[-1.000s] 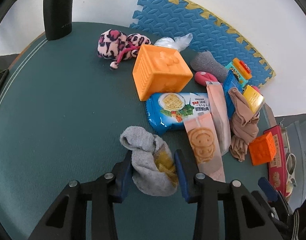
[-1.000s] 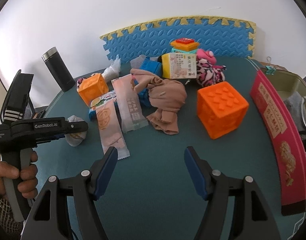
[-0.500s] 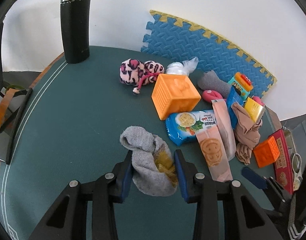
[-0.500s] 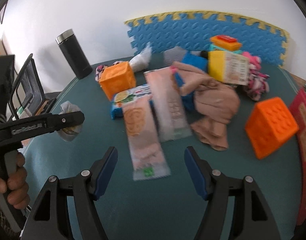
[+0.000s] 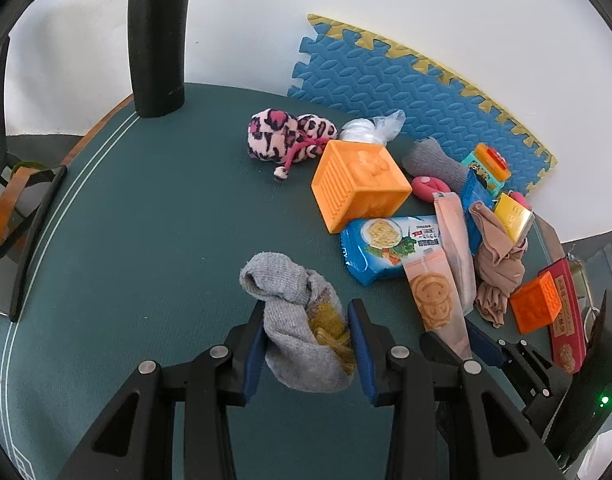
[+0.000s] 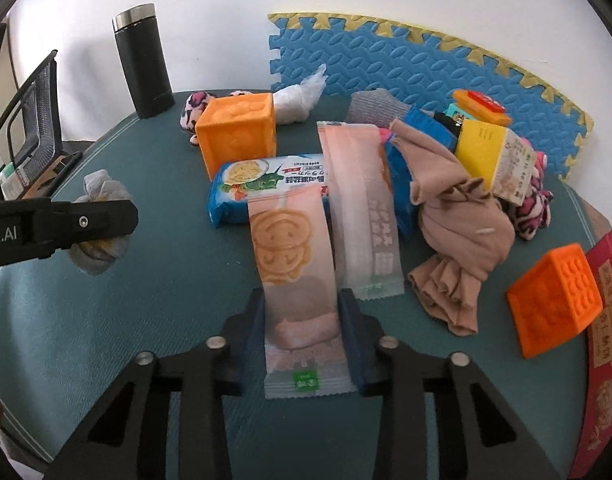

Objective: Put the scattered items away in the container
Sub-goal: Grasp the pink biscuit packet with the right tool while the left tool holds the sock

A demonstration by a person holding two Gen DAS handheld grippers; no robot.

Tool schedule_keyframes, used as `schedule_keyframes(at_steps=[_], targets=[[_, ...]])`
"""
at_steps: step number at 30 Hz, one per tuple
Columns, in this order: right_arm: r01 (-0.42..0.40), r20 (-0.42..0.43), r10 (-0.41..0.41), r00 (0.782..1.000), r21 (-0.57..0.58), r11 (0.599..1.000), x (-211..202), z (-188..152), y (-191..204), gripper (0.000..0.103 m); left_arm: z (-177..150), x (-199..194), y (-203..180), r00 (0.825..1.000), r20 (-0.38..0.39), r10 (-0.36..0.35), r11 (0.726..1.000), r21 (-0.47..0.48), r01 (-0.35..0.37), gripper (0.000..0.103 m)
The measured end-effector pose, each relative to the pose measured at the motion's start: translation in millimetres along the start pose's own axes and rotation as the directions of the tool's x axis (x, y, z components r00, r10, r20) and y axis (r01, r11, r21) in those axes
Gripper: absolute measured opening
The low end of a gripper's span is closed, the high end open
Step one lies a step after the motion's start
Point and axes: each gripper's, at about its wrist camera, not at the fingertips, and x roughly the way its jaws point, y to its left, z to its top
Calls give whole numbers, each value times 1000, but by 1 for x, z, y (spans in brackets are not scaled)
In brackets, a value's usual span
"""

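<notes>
Right wrist view: the right gripper (image 6: 302, 328), wide open a second ago, is closing onto the pink snack packet (image 6: 294, 264) on the table (image 6: 146, 320). Only the left wrist view shows the left gripper (image 5: 308, 344) pinching the grey sock (image 5: 302, 332).
</notes>
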Motion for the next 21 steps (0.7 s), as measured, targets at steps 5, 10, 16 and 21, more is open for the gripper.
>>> schedule_keyframes(at_steps=[5, 10, 16, 21], targets=[[-62, 24, 61, 998, 54, 997, -15, -2, -8, 38, 0, -4, -9, 1000, 6, -2, 1000, 19, 2, 40], [-102, 86, 93, 992, 104, 989, -45, -6, -20, 38, -1, -7, -24, 1000, 9, -11, 999, 49, 10, 40], [-72, 162, 40, 986, 195, 978, -79, -15, -47, 38, -3, -14, -51, 999, 13, -37, 994, 106, 36, 40], [8, 218, -79, 973, 309, 951, -121, -33, -98, 38, -8, -21, -91, 996, 13, -86, 980, 179, 82, 40]])
